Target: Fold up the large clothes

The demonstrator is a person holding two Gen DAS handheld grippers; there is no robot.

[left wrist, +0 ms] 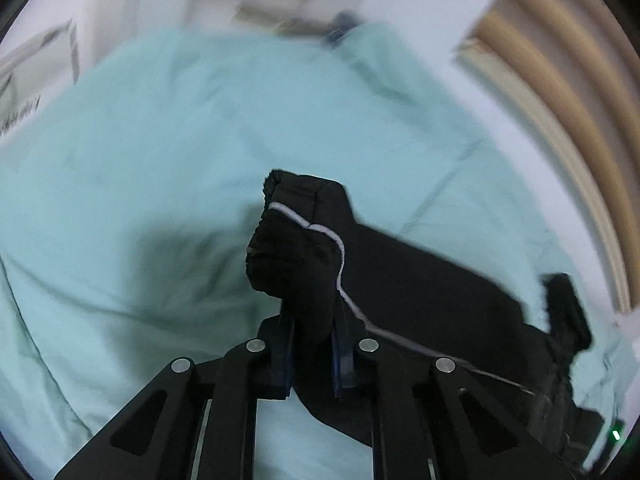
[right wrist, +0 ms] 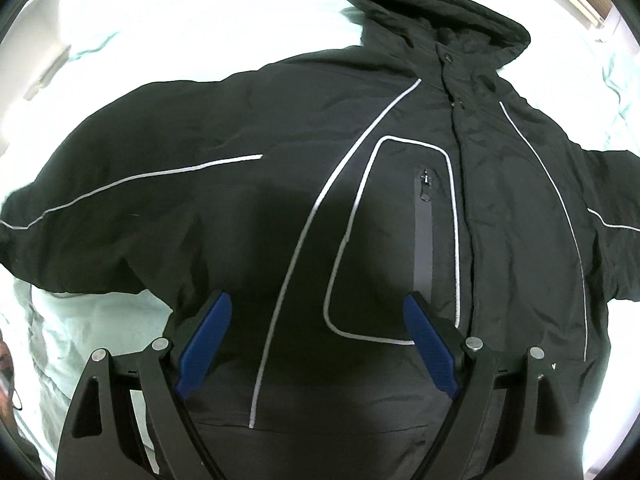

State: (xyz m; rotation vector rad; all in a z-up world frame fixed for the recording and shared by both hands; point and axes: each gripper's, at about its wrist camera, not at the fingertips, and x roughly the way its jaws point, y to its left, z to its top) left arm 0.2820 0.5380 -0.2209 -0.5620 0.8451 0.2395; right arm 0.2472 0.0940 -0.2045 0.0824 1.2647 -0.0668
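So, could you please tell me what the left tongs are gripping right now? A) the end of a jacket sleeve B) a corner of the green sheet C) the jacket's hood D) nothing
A: the left tongs are shut on the sleeve cuff of the black jacket, held above the green sheet.

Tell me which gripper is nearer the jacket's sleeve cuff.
Left. The left gripper is shut on the sleeve cuff, lifting it off the teal bedsheet. The right gripper hangs open over the jacket front beside the chest pocket zipper, gripping nothing.

Left view motion-blurred; right view's surroundings glaringly overexposed.
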